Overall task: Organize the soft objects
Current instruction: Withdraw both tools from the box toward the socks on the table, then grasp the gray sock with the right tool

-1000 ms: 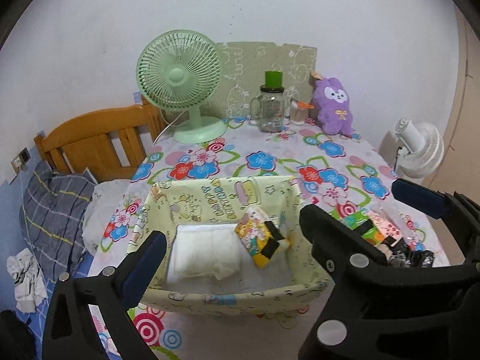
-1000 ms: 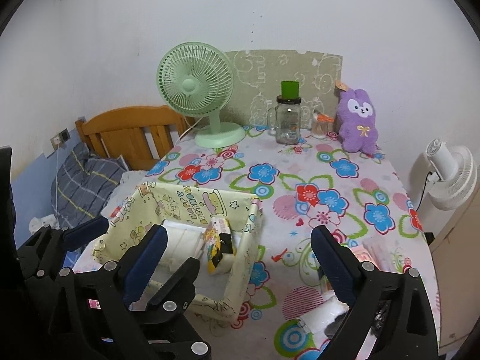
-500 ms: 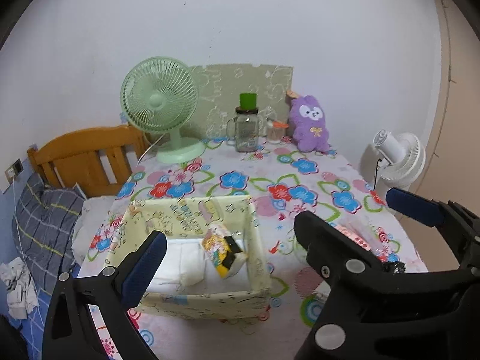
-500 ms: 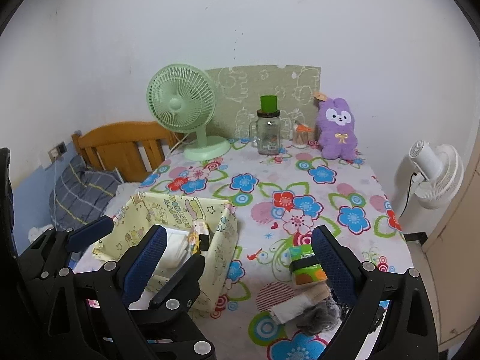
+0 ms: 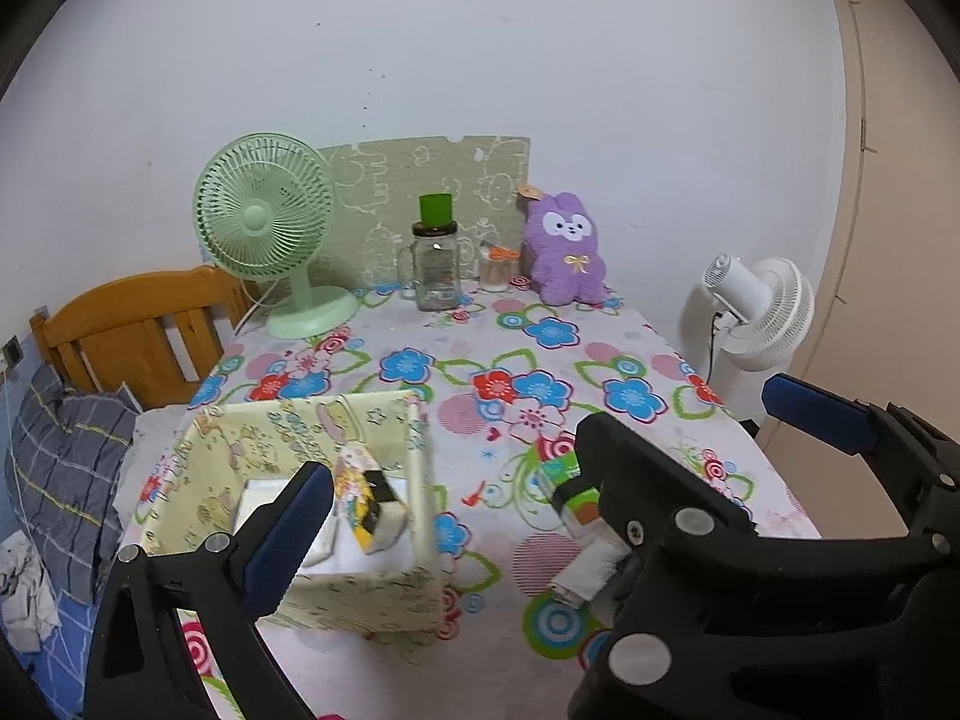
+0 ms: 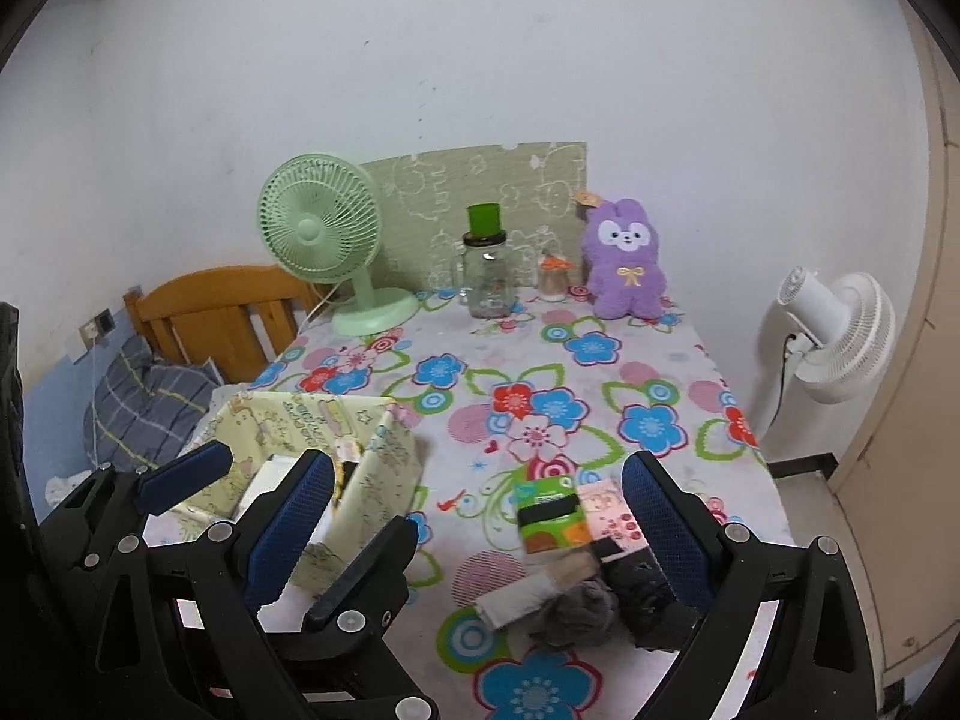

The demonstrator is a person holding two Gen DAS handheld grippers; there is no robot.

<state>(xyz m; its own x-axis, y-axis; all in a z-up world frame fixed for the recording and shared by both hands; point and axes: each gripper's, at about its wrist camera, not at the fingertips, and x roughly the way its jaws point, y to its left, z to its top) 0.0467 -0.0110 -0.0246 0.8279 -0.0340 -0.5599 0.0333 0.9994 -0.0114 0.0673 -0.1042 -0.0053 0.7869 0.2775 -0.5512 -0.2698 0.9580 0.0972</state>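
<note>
A pale yellow fabric box (image 5: 384, 591) (image 6: 384, 468) stands on the floral table at the near left. Inside lie a folded white cloth (image 5: 258, 495) and a yellow patterned pack (image 5: 366, 501). At the near right lie a green-orange pack (image 6: 549, 516), a pink pack (image 6: 606, 510), a white roll (image 6: 528, 591) and dark grey soft pieces (image 6: 606, 597). My left gripper (image 5: 462, 498) is open and empty above the box's right side. My right gripper (image 6: 480, 522) is open and empty, just above and left of the pile.
At the table's back stand a green desk fan (image 6: 324, 240), a glass jar with a green lid (image 6: 486, 276), a small jar (image 6: 555, 279) and a purple plush bunny (image 6: 624, 264). A white fan (image 6: 840, 330) stands right of the table. A wooden headboard (image 6: 222, 312) and bedding lie left.
Both grippers have pulled back and up from the box, so more of the table shows. The pile of packs at the near right has come into the right wrist view.
</note>
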